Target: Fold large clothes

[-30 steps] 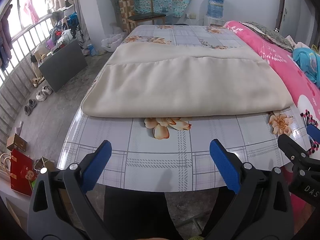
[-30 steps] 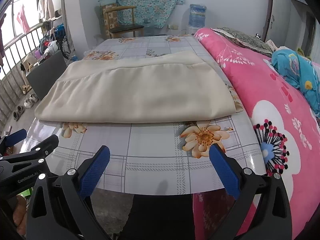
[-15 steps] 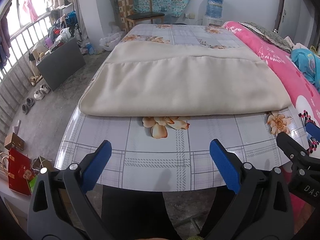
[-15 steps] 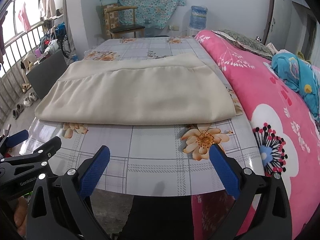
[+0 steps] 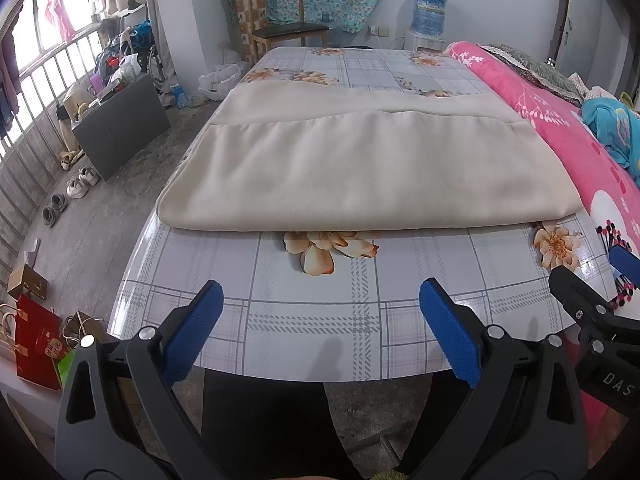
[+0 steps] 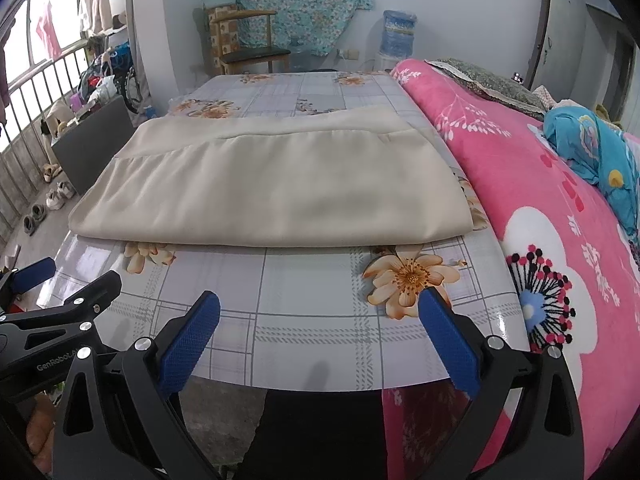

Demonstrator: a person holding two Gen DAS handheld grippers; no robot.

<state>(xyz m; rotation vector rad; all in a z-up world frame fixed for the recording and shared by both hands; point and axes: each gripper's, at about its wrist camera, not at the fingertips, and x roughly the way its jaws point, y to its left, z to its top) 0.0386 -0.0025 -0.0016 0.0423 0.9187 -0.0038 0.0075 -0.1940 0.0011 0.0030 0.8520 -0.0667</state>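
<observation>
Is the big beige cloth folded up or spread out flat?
Folded. The big beige cloth lies doubled on the flowered plaid table: a rounded fold faces the camera, and an upper layer's edge crosses the layer beneath.

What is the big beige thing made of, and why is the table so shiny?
The beige cloth looks like soft, matte woven fabric: it lies in folded layers with small gathers along a seam. The table seems covered in glossy plastic or oilcloth, since its flower print reflects light near the edge.
</observation>
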